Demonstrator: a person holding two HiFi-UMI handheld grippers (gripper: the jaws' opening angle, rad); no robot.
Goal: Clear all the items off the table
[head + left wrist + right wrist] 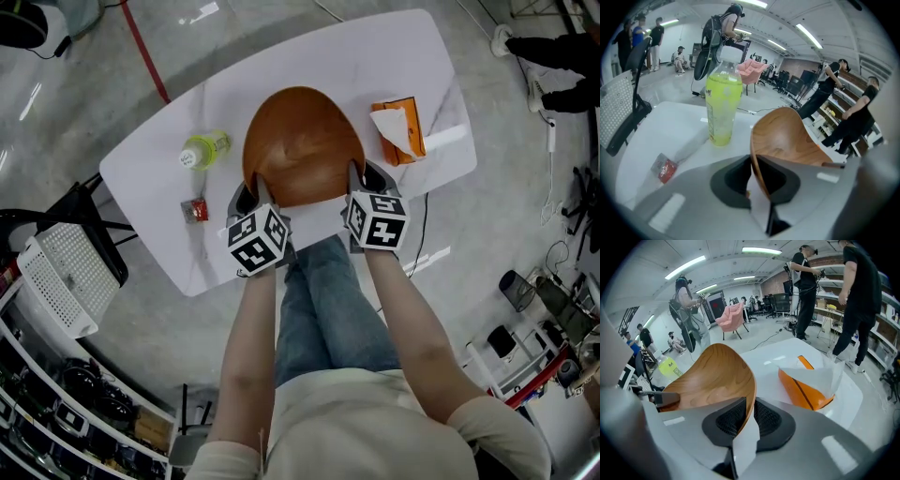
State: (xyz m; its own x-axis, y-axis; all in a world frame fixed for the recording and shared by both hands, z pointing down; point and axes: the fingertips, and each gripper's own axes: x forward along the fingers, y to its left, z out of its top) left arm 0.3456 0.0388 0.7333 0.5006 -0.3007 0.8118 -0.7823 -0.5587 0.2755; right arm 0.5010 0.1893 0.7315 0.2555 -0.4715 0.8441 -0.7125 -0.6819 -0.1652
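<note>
One wooden bowl (302, 141) at middle of desk (169, 159): stiff, probably light, smooth, likely slippery; left hand-held gripper (255, 195) and right hand-held gripper (367, 178) each clamp its thin near rim, a sound hold.

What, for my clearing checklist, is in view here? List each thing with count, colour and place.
wooden bowl: one, brown, table centre
bottle: one, clear with yellow-green drink, upright, left of the bowl
packet: one, small, red, near the table's front-left edge
tissue pack: one, orange with white tissue sticking out, right of the bowl
table: one, white, under all of these
perforated crate: one, white, beside the table, far left
people: several, mostly dark clothes, background
left gripper: one, grey, fingers shut on the bowl's near rim
right gripper: one, grey, fingers shut on the bowl's near rim
legs: blue jeans, below the table's near edge
</note>
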